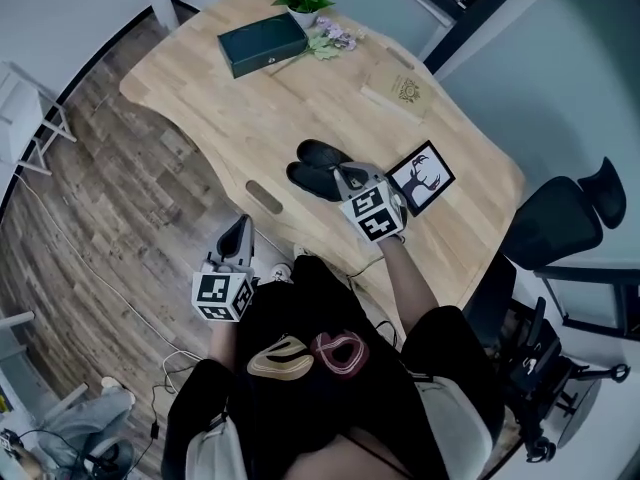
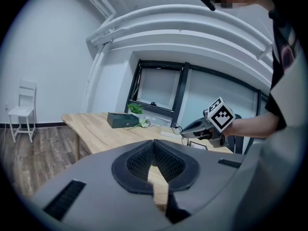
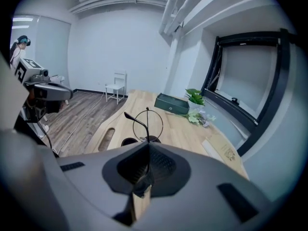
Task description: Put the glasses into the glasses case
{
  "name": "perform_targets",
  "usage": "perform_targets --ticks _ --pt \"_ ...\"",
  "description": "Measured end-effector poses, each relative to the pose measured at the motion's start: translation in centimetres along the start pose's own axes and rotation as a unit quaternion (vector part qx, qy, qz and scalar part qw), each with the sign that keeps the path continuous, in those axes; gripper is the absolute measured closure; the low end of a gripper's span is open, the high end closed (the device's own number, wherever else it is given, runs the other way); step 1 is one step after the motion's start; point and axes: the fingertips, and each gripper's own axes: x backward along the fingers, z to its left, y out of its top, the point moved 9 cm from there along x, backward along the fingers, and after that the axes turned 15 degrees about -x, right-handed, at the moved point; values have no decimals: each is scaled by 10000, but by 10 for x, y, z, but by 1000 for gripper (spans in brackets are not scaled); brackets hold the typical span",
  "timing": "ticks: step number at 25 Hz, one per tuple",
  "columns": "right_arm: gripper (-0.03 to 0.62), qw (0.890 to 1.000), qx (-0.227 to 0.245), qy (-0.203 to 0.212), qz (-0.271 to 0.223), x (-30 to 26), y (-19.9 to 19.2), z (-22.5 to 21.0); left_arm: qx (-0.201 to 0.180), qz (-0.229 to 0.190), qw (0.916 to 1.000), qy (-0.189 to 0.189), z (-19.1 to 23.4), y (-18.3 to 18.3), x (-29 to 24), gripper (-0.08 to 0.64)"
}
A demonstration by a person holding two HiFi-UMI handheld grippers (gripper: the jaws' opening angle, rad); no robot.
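Observation:
The black glasses case [image 1: 316, 168] lies open on the wooden table [image 1: 200, 88], its two oval halves side by side. My right gripper [image 1: 342, 175] hovers at the case's right side, shut on thin wire-rimmed glasses [image 3: 136, 122]. In the right gripper view [image 3: 147, 147] one round lens and a temple arm stick out past the jaws, above the case [image 3: 129, 141]. My left gripper [image 1: 238, 232] is off the table's near edge, above the floor. It is shut with nothing in it [image 2: 154, 144] and points toward the table.
At the far end of the table are a dark green box [image 1: 262, 44], a potted plant [image 1: 303, 0] and some flowers [image 1: 330, 40]. A booklet [image 1: 404, 92] and a framed deer picture [image 1: 423, 178] lie to the right of the case. An office chair [image 1: 565, 218] stands at the right.

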Motion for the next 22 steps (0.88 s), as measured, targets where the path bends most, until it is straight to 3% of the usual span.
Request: perform_targets --ticks 12,22 --pt "580 9972 9 409 623 -51 1 -18 -228 213 9995 60 -12 0 -13 541" --pt "580 9921 296 567 1082 -80 -11 -21 98 314 9983 472 -6 -3 -5 541"
